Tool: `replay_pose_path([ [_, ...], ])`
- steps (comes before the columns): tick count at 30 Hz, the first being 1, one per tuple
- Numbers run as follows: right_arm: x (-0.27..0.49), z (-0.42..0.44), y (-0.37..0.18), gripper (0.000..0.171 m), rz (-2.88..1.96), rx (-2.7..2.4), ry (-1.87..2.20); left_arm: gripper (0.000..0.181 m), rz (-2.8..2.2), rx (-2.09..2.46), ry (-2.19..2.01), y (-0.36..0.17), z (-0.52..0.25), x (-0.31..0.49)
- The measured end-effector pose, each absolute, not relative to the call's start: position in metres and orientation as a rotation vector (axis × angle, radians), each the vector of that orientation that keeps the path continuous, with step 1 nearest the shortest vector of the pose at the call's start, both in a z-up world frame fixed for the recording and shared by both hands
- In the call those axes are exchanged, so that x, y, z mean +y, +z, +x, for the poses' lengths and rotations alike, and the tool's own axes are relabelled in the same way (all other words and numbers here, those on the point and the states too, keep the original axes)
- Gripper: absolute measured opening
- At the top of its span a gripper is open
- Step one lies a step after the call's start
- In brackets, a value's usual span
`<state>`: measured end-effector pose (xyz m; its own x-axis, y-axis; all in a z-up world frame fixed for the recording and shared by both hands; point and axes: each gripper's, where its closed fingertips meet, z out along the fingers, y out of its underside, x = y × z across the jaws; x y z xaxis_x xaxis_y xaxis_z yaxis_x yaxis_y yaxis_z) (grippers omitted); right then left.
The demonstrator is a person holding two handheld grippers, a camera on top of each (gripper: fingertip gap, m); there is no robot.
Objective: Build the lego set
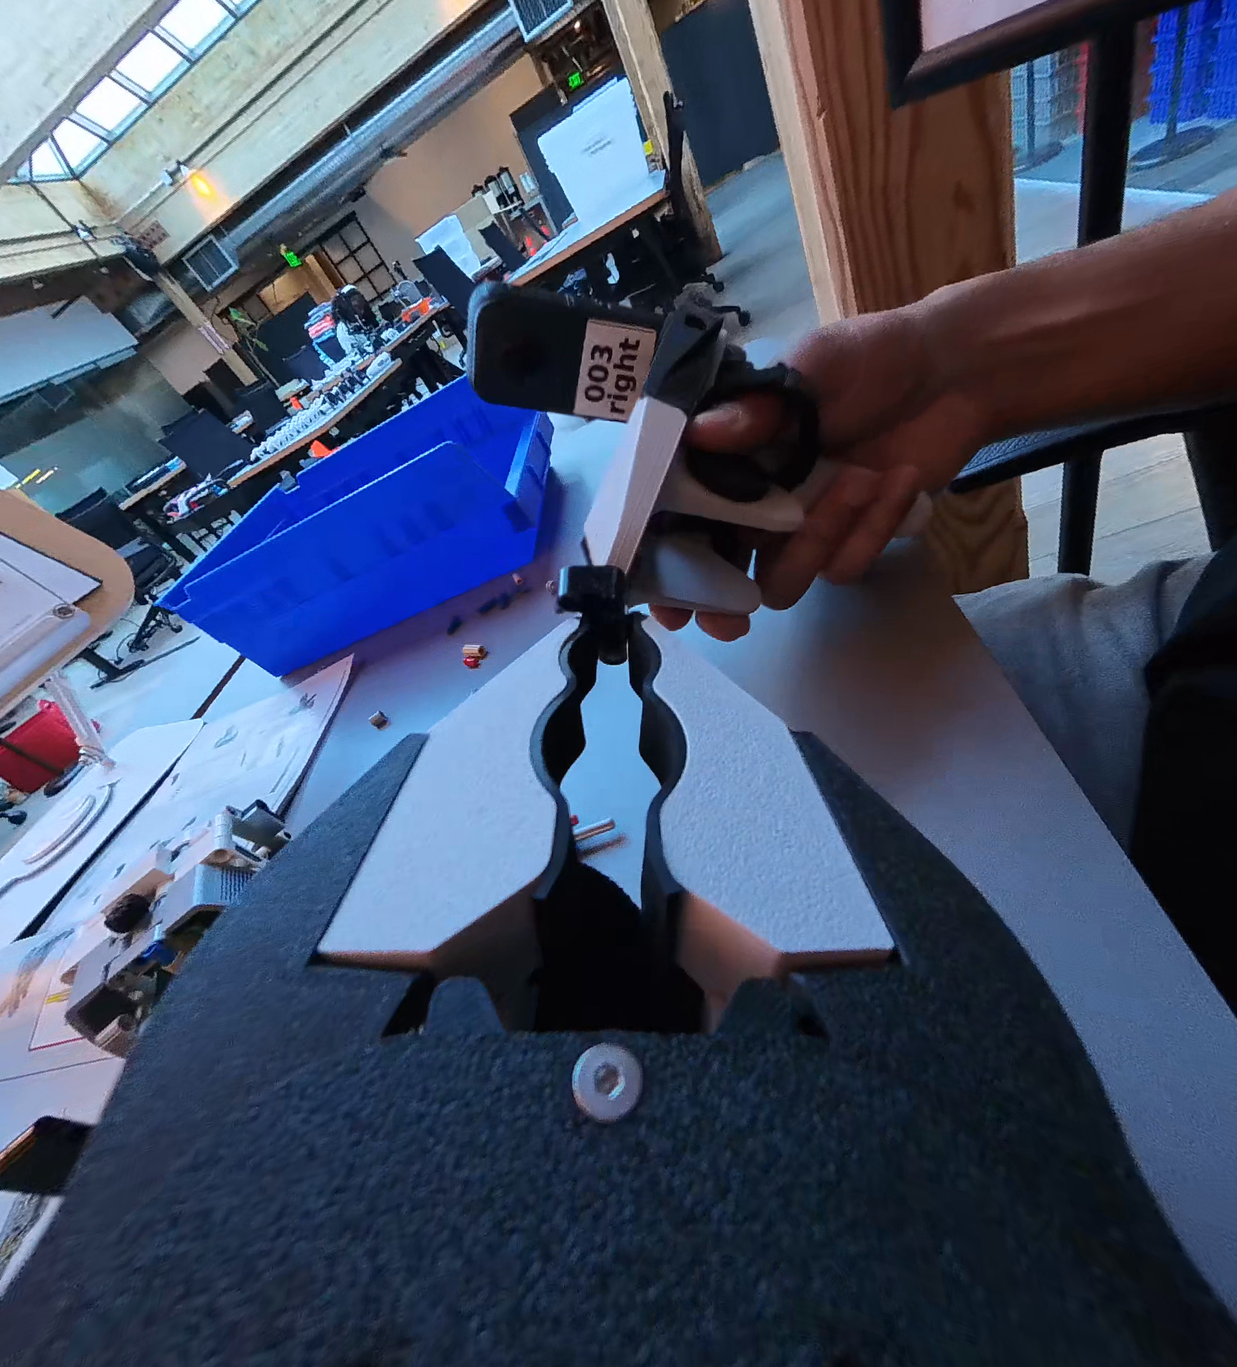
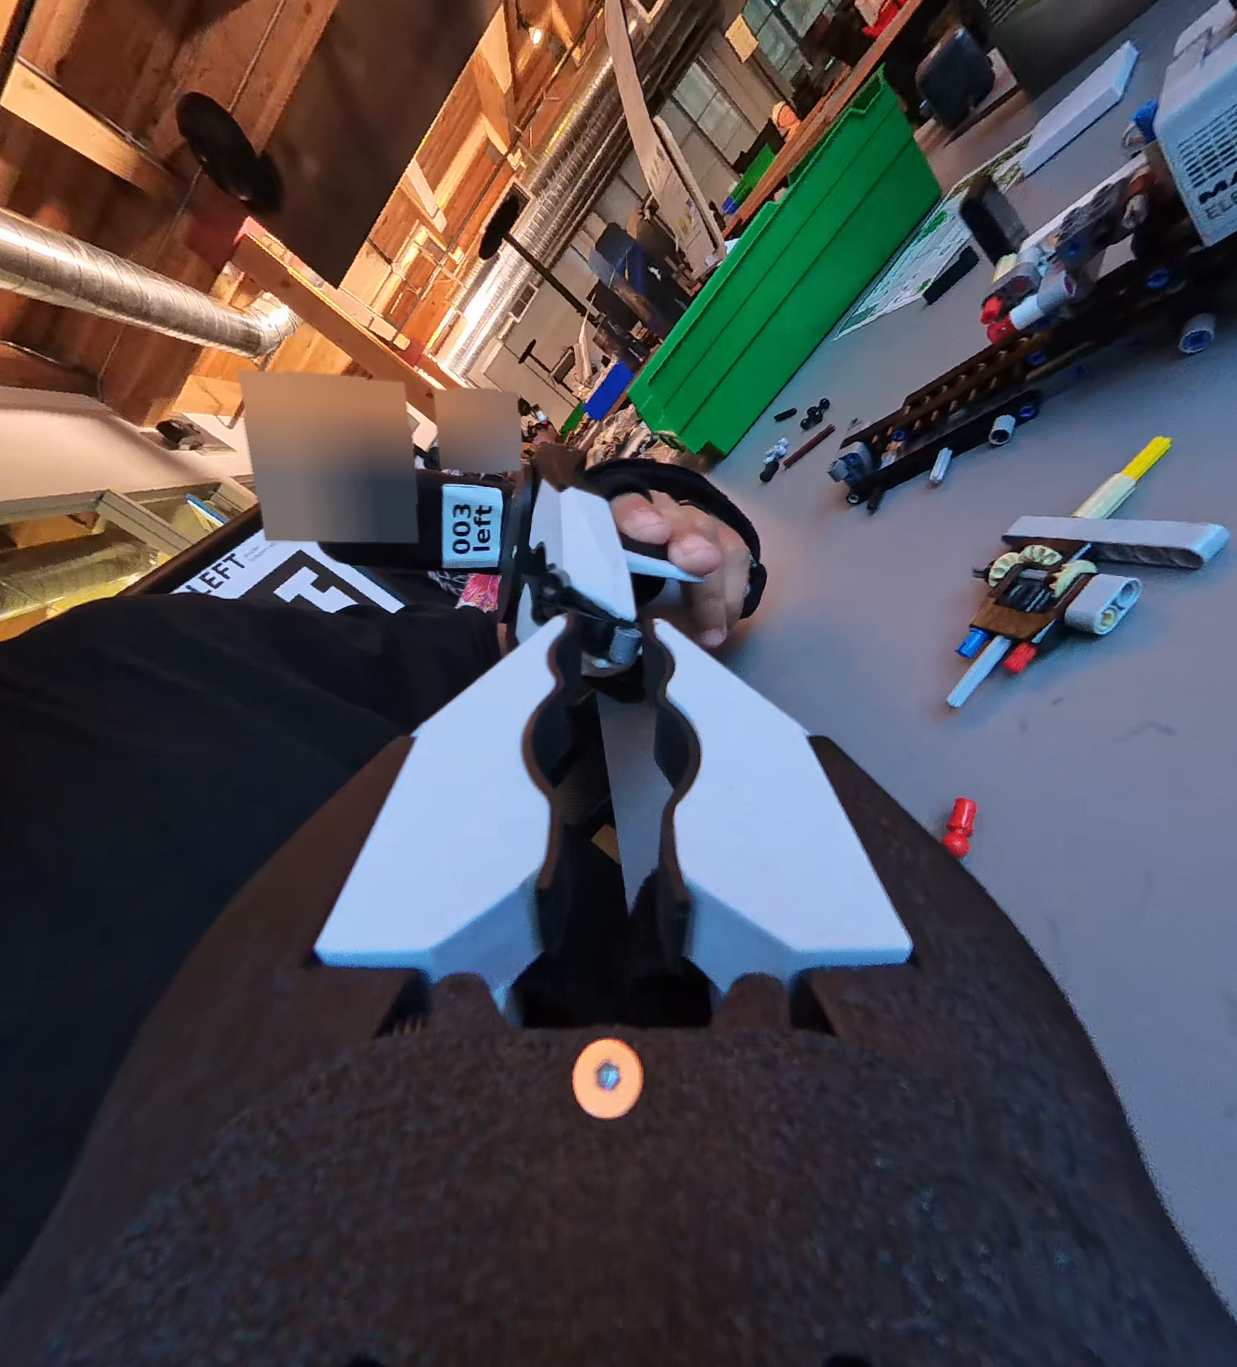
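Observation:
Both grippers meet tip to tip above the grey table (image 1: pixel 896 703). In the left wrist view, my left gripper (image 1: pixel 611 647) is shut on a small black Lego pin (image 1: pixel 611 651). My right gripper (image 1: pixel 600 592) comes down from above with a black connector (image 1: pixel 589 581) at its tips, touching the pin. In the right wrist view, my right gripper (image 2: pixel 611 651) is shut on a small grey and black piece (image 2: pixel 626 645). The left gripper (image 2: pixel 578 592) meets it there from above.
A blue bin (image 1: pixel 378 532) stands behind, looking green in the right wrist view (image 2: pixel 785 296). Instruction sheets (image 1: pixel 260 740) lie at the left. A partly built truck (image 2: pixel 1229 133), a black beam frame (image 2: pixel 955 429), a small gear assembly (image 2: pixel 1044 592) and a red pin (image 2: pixel 959 825) lie on the table. Only a small space, under 4 cm, lies between the two pairs of fingers.

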<state>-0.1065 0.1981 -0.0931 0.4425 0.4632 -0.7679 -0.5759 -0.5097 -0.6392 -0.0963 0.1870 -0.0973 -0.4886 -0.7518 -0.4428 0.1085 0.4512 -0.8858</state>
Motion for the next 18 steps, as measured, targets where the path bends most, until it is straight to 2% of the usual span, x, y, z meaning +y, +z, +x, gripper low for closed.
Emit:
replay_pose_path([
  [9,0.198,-0.101,-0.102,0.015,-1.733,0.147,1.264,0.006,-0.535,1.808,-1.013,-0.110,-0.091,0.191],
  [18,0.198,-0.103,-0.104,0.015,-1.754,0.092,1.227,0.005,-0.587,1.833,-1.124,-0.109,-0.094,0.188],
])
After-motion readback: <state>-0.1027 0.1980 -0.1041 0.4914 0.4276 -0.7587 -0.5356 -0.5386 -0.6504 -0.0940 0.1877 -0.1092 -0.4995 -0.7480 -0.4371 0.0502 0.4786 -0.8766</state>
